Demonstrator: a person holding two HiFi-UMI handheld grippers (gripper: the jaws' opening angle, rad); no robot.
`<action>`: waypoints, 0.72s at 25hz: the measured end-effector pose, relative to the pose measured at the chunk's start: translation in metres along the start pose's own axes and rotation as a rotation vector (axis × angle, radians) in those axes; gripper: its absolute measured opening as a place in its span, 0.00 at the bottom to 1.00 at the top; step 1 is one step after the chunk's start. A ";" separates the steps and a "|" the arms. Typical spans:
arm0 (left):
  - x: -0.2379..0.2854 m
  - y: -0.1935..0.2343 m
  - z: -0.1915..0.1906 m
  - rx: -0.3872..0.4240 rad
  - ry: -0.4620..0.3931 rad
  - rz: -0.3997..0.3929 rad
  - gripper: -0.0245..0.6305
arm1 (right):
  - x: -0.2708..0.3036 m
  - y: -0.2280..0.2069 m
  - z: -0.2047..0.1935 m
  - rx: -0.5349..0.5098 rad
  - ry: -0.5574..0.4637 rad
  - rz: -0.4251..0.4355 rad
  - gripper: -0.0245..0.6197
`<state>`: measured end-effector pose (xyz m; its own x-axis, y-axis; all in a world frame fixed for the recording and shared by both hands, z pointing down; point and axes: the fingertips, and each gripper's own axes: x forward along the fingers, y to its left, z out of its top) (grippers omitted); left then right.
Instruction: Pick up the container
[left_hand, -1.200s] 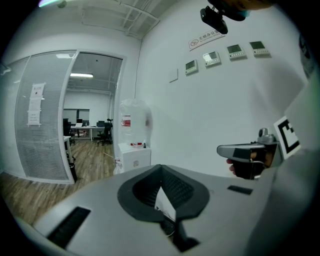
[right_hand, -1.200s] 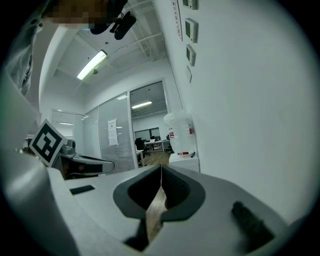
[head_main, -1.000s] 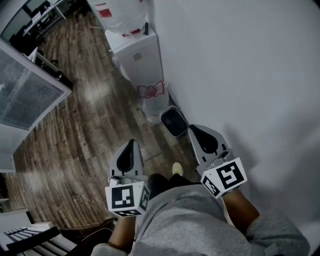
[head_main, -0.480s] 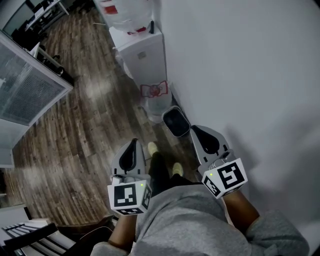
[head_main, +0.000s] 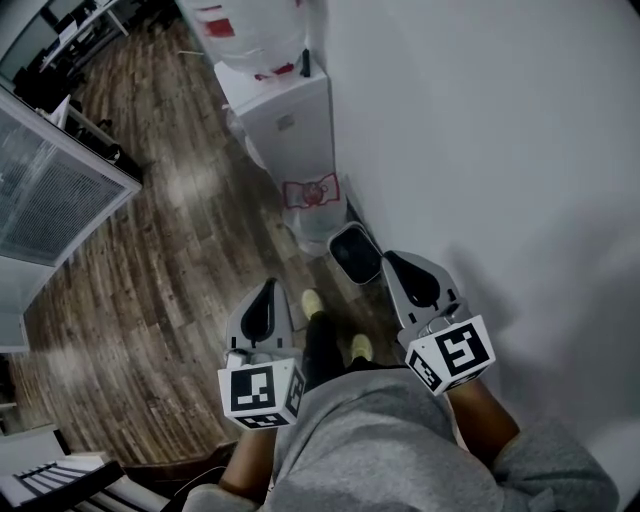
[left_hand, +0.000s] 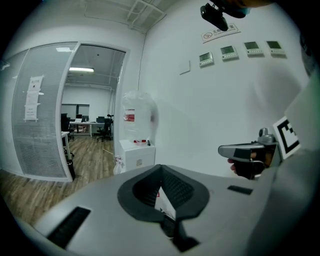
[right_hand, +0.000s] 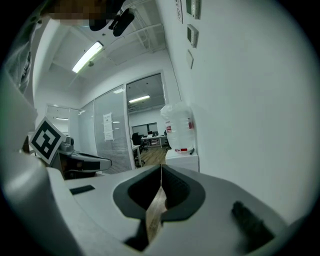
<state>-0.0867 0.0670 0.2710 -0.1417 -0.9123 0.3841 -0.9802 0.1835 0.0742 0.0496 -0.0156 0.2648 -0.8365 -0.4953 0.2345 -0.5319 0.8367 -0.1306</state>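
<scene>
Nearest is the person's grey sweatshirt, with a bare hand behind each marker cube. The left tongs are held out over the dark wood-plank floor. In the left gripper view the left tongs are clenched, the tips meeting with nothing between them. The right tongs are held close to the white wall. In the right gripper view the right tongs are likewise pressed shut at the tips and empty. Each set carries a white cube with black square markers, the left cube and the right cube.

Between the two tongs, lower down, are the person's dark trouser legs and two pale yellow shoes on the floor.

Just beyond the tips of the right tongs stands the container, a small dark rectangular bin with a pale rim, on the floor against the wall, apart from both tongs.

Just past it, a white bag with red print sits at the foot of a white water-dispenser cabinet. The cabinet is topped by a clear bottle with a red label.

Far left is a frosted glass partition. The left gripper view shows office desks and chairs beyond it.
</scene>
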 end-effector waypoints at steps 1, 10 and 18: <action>0.005 0.004 0.001 -0.001 0.004 -0.004 0.06 | 0.006 -0.001 0.001 0.000 0.005 -0.005 0.08; 0.067 0.039 0.016 0.011 0.031 -0.067 0.06 | 0.059 -0.024 0.004 0.002 0.049 -0.069 0.08; 0.114 0.062 0.019 0.008 0.065 -0.126 0.06 | 0.103 -0.037 0.002 -0.001 0.099 -0.103 0.08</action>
<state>-0.1659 -0.0326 0.3015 -0.0083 -0.9023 0.4310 -0.9909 0.0655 0.1180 -0.0175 -0.0980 0.2920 -0.7602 -0.5536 0.3401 -0.6145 0.7826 -0.0998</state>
